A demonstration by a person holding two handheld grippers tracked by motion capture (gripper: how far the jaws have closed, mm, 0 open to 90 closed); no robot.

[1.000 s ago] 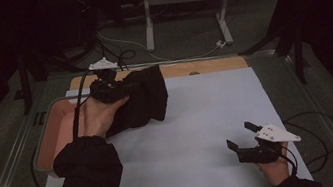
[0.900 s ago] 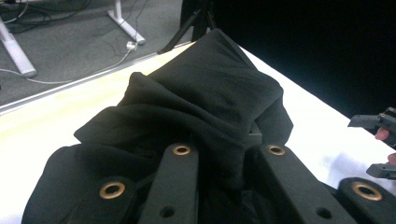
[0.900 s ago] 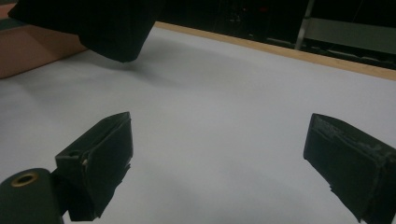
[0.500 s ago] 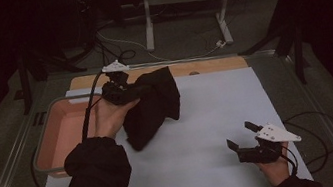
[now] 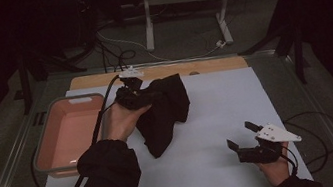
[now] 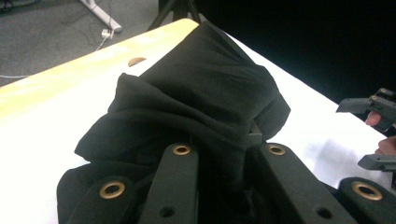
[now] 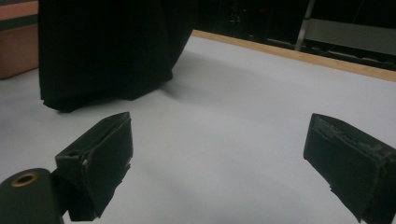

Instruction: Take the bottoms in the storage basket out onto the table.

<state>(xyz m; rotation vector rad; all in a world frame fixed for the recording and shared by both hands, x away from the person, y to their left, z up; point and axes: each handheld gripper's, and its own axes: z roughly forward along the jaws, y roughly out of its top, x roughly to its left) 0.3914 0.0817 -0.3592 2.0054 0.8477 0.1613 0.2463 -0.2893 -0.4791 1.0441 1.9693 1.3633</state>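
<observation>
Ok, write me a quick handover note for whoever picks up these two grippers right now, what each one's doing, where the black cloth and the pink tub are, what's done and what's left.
Left gripper: shut on the black cloth, bunched between its jaws; the cloth's lower end touches the white table top.
Right gripper: open, holding nothing, near the table's right front corner, apart from the cloth.
Pink tub: at the table's left edge, looks empty.
Done: cloth is out of the tub and over the table.
Left, probably: lay the cloth down and spread or fold it, likely bringing the right gripper in to take a second edge.
</observation>
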